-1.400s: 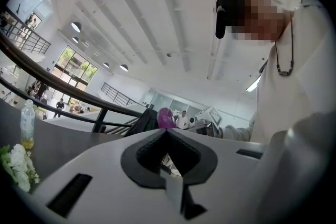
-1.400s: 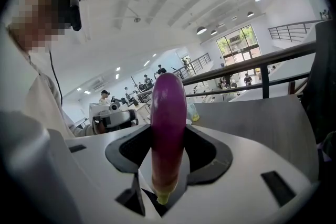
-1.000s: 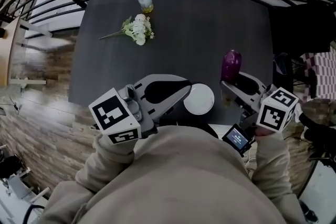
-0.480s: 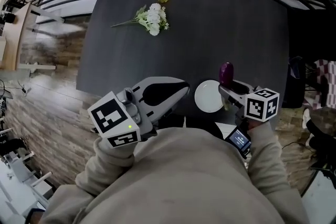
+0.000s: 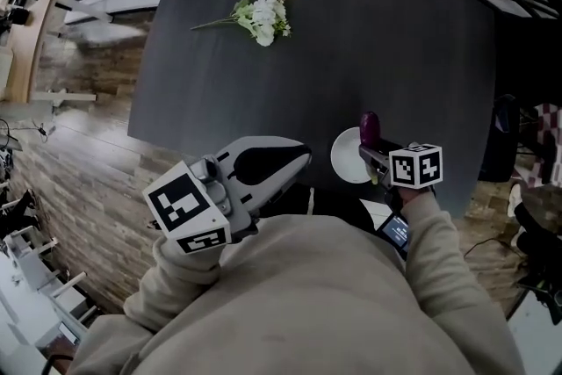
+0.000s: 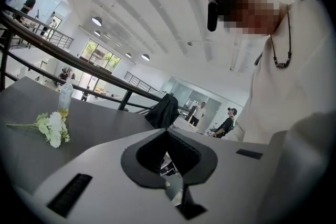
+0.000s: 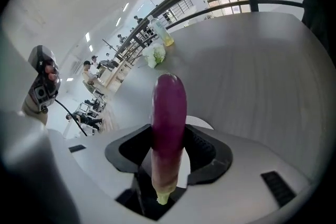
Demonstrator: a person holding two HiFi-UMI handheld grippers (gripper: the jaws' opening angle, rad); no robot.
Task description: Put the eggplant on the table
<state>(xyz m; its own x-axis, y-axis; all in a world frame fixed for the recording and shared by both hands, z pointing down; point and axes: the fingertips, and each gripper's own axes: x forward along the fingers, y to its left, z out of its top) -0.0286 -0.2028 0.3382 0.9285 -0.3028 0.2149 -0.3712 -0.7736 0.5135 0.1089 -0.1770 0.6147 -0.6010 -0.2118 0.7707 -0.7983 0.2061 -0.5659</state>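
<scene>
right claw (image 7: 169, 157) pinches the eggplant (image 7: 168, 107), tip pointing outward, by a white plate (image 5: 345, 161) on the dark table (image 5: 351, 39); left claw (image 5: 301, 157) pressed together, empty.

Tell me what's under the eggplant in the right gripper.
A white plate on the dark table lies below the eggplant. The right gripper and eggplant cover part of the plate; contact cannot be told.

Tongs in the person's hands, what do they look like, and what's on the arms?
The left tongs and right tongs are pale grey with black padded insides. Each carries a white cube printed with black square markers. The sleeves are loose and beige.
</scene>
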